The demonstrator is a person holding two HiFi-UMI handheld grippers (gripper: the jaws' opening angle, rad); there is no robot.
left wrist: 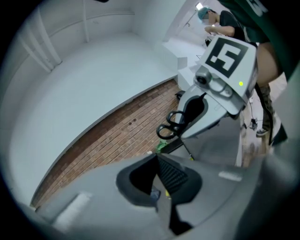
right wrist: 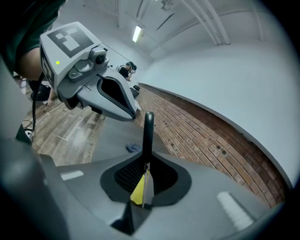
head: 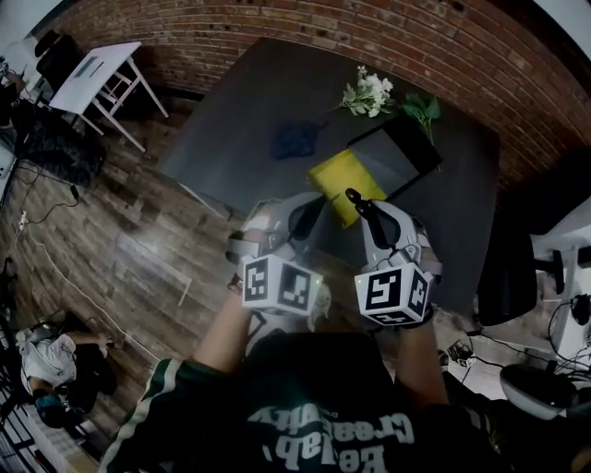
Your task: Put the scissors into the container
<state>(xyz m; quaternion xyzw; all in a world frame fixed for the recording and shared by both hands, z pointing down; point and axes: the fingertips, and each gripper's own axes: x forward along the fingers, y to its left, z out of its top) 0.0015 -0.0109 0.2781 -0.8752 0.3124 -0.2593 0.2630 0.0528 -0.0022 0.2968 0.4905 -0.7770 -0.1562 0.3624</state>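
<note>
Black-handled scissors (right wrist: 148, 131) stand upright between the jaws of my right gripper (right wrist: 146, 176), which is shut on their blades. In the left gripper view the scissors' handle loops (left wrist: 169, 125) stick out past the right gripper's tip. My left gripper (left wrist: 159, 180) is beside it, its jaws a little apart with nothing between them. In the head view both grippers (head: 305, 214) (head: 358, 205) hover side by side over the near edge of the dark table (head: 240, 102). Just beyond them are a yellow flat thing (head: 346, 180) and a black shallow container (head: 397, 157).
A blue cloth (head: 295, 139) lies mid-table and white flowers with green leaves (head: 369, 94) lie at the far side. A brick wall (head: 277, 28) runs behind the table. A white table (head: 92, 74) stands at the left and a black chair (head: 512, 268) at the right.
</note>
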